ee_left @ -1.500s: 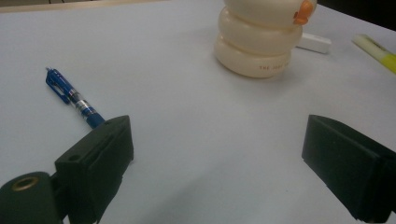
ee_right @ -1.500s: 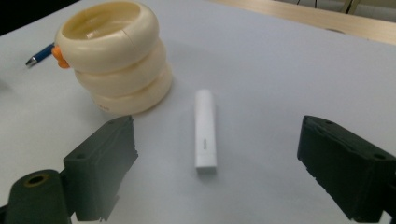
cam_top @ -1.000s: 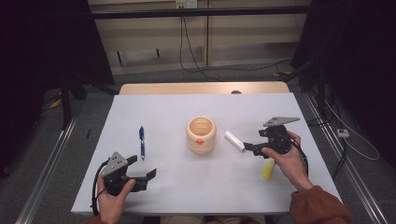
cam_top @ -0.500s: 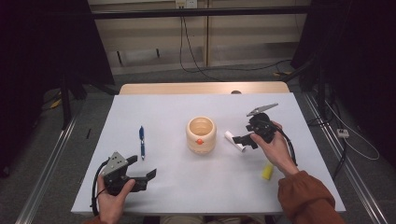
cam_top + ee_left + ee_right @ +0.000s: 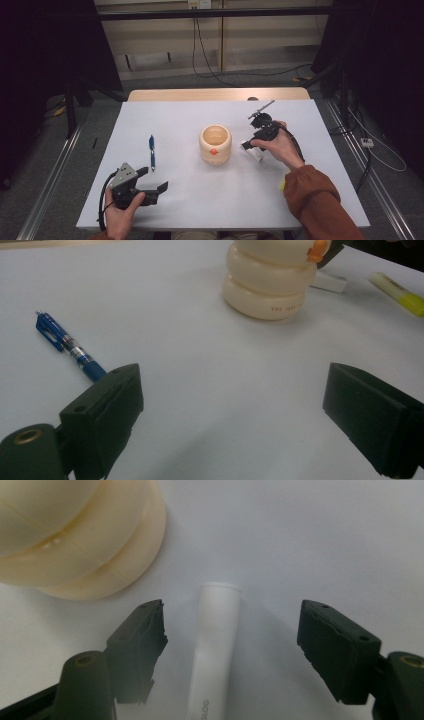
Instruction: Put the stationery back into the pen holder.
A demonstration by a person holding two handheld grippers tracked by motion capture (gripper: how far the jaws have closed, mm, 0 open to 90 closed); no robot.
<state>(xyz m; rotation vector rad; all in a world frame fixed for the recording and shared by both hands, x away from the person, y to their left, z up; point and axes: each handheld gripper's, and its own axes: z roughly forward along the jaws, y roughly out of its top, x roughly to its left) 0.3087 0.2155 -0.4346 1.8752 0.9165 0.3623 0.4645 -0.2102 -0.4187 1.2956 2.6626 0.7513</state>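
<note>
A cream ringed pot (image 5: 215, 144) with an orange mark stands mid-table. Just right of it lies a white tube (image 5: 215, 645), and my right gripper (image 5: 240, 642) points down over it. Its jaws have just been closing and stand either side of the tube, with a gap between each pad and the tube. In the high view that gripper (image 5: 251, 144) sits above the tube (image 5: 256, 154). My left gripper (image 5: 159, 189) rests open near the front left edge, nothing between its jaws (image 5: 230, 410). A blue pen (image 5: 151, 152) lies ahead of it.
A yellow highlighter (image 5: 400, 292) lies right of the tube, mostly behind the orange sleeve (image 5: 320, 200) in the high view. The white table (image 5: 200, 210) drops off at the front; a wooden strip (image 5: 215, 95) borders its far edge.
My right gripper has moved left toward the pot and now stands over the white tube, jaws narrower. The sleeve now covers the highlighter. The left gripper has stayed put.
</note>
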